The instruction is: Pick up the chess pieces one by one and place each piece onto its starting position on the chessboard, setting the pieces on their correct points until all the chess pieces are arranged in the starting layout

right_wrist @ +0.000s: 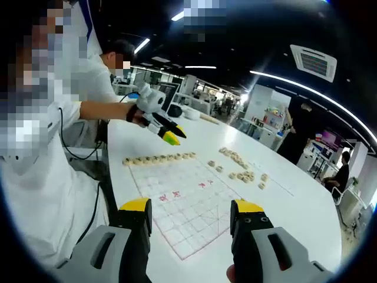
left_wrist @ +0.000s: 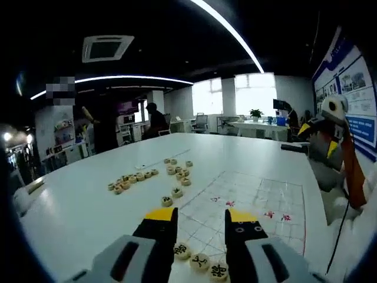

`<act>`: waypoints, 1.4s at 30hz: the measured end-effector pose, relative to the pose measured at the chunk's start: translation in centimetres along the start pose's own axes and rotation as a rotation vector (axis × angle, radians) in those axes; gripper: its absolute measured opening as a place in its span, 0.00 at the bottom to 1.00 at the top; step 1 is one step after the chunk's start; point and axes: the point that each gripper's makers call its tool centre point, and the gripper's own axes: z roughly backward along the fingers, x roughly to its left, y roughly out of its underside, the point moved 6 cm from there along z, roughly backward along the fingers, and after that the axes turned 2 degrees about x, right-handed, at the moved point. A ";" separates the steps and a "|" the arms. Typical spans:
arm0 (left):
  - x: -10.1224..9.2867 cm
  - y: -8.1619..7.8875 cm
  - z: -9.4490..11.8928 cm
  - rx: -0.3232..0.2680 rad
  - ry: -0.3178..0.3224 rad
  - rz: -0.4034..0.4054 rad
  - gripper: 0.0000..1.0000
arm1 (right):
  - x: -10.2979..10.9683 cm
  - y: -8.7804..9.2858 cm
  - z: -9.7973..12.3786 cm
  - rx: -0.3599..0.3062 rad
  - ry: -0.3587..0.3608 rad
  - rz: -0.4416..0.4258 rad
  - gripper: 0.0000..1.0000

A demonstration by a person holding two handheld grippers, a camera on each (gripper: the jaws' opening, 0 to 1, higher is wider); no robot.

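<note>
Placed pieces (left_wrist: 200,261) between open left tongs (left_wrist: 202,219), untouched.

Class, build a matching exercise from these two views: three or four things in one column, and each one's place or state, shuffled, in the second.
1. left gripper
2. row of pieces
3. loose pieces
4. chessboard

A. scattered on the white table, off the board
B. lined along the board's edge
C. jaws open above the board
D. flat on the table, gridded

Pairs: 1-C, 2-B, 3-A, 4-D
</note>
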 end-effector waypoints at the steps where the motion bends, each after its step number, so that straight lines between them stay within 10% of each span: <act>1: 0.4 -0.1 -0.8 0.012 -0.014 -0.010 0.33 | 0.0 0.0 0.0 0.000 0.000 0.000 0.54; 8: 2.2 -1.2 -4.1 0.028 0.007 0.050 0.33 | -0.1 0.1 0.2 -0.003 0.004 -0.002 0.54; 23: 6.7 2.1 -11.9 0.166 -0.072 0.105 0.32 | -0.5 0.4 0.2 0.000 0.009 -0.011 0.54; 42: 6.4 2.1 -10.9 0.170 -0.091 0.068 0.19 | -0.6 0.5 0.2 0.009 0.017 -0.011 0.54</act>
